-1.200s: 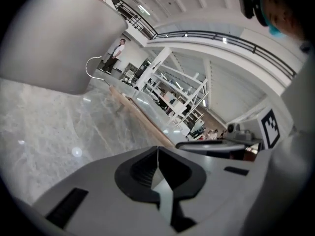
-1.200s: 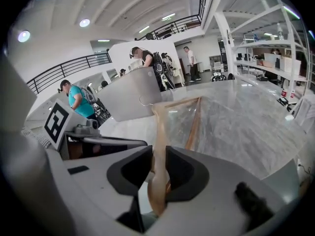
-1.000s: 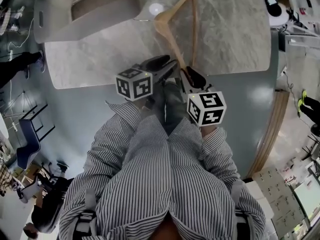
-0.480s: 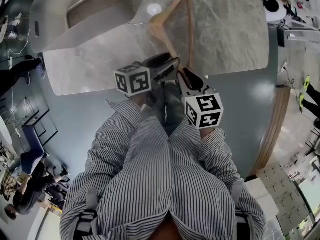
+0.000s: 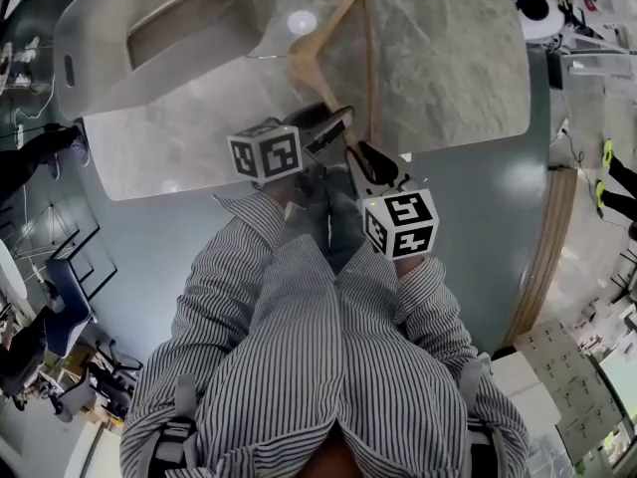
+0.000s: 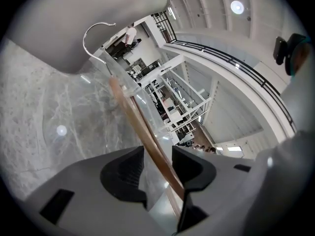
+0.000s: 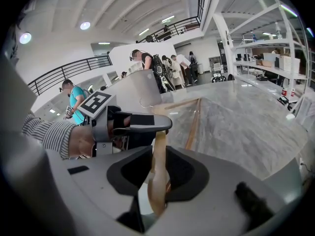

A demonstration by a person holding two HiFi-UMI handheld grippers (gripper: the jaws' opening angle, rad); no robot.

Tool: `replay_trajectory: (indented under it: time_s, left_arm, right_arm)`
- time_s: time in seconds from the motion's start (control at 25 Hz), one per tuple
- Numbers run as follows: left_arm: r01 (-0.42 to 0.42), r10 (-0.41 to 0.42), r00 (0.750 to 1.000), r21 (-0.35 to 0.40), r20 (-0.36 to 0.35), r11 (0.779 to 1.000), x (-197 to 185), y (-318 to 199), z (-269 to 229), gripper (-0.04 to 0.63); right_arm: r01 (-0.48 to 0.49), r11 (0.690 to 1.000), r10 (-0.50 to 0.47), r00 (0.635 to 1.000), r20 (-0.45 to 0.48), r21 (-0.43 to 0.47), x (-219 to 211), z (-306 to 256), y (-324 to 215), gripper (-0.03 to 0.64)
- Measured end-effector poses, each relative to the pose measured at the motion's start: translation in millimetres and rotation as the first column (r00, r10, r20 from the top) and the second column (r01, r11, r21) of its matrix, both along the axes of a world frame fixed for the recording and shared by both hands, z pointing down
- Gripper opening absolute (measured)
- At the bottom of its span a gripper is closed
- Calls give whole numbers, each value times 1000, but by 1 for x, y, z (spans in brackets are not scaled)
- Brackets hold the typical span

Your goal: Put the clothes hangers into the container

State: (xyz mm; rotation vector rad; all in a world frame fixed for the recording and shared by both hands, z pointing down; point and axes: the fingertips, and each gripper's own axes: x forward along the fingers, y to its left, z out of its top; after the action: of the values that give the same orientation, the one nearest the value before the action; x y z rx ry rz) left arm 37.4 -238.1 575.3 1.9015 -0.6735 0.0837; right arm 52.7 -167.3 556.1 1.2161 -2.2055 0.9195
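A wooden hanger (image 5: 338,53) with a metal hook (image 6: 93,33) lies on the marble table (image 5: 448,58), its near arm reaching towards me. My right gripper (image 5: 366,159) is shut on that arm's near end (image 7: 157,181). Just beyond, my left gripper (image 5: 333,122) straddles the same arm (image 6: 135,122). Its jaws have just been opening: the wood leans on the right-hand pad and a gap shows on the other side. The grey container (image 5: 149,28) stands at the table's far left, right behind the hook.
The table's near edge (image 5: 299,172) runs under both grippers, with grey floor below it. Several people (image 7: 147,63) stand beyond the table. Shelving (image 7: 275,58) lines the right side, and chairs (image 5: 60,307) stand on the floor at left.
The left gripper's jaws have opened off the hanger's arm, and that gripper has slid a little farther along it. The right gripper keeps its hold and has not moved.
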Motion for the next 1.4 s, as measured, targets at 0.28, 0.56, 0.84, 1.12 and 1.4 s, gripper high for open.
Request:
replay_trajectory:
  time_s: [0.28, 0.56, 0.84, 1.12, 1.4]
  left_arm:
    - [24, -24, 1000, -8, -11, 1000, 1, 1, -2, 135]
    - [44, -45, 999, -37, -22, 998, 1, 3, -2, 104]
    - [70, -71, 997, -58, -9, 996, -1, 5, 3, 74]
    - [68, -68, 998, -55, 13, 996, -2, 9, -3, 66]
    - [50, -49, 999, -46, 14, 998, 1, 9, -1, 64]
  right_arm:
    - [-5, 1000, 5, 1000, 14, -8, -1, 1, 3, 91]
    - [30, 1000, -30, 999, -40, -2, -5, 7, 7, 97]
    - [76, 997, -76, 992, -99, -1, -15, 18, 9, 106]
    - [77, 997, -78, 994, -70, -28, -22, 19, 11, 114]
    - [65, 995, -67, 998, -20, -72, -26, 27, 6, 123]
